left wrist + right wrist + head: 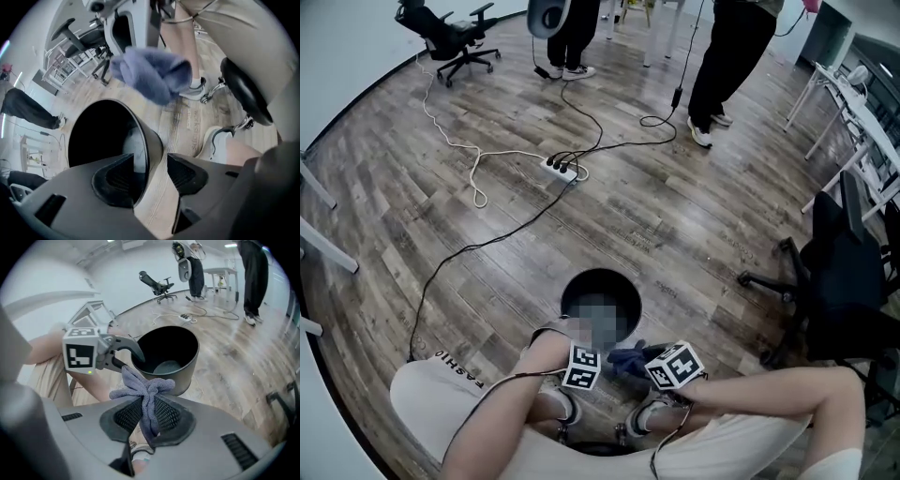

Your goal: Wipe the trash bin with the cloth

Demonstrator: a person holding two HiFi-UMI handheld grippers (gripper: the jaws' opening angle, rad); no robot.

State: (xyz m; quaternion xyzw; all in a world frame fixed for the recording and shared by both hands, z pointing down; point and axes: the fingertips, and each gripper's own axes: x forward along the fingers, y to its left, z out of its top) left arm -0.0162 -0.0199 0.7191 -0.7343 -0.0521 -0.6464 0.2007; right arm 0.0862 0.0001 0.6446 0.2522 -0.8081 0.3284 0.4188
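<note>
Starting with the head view: bin (pixel 570 289) stands upright on the floor just beyond the knees. Left gripper (pixel 581 367) and right gripper (pixel 675 366) sit at its near side, with the cloth (pixel 623 359) bunched between them.

Left gripper view: jaws are wide and the pads press on nothing. The bin's near wall (pixel 146 140) runs between them. The cloth (pixel 152 75) hangs above and clear of the bin.

- Risk: nothing steadies the bin. A wipe push likely slides or tips it.
- Risk: a jaw tip straddling the rim could snag and drag the bin if that hand pulls away.

Right gripper view: jaws are clamped on the cloth (pixel 145 390), pinching only a twisted middle fold, with the rest loose above the pads.

- Risk: the wad probably rolls or pulls out under friction.
- Risk: a bare jaw could scrape the wall if the approach is too steep.

The cloth isn't on the bin (pixel 185 366) yet.
</note>
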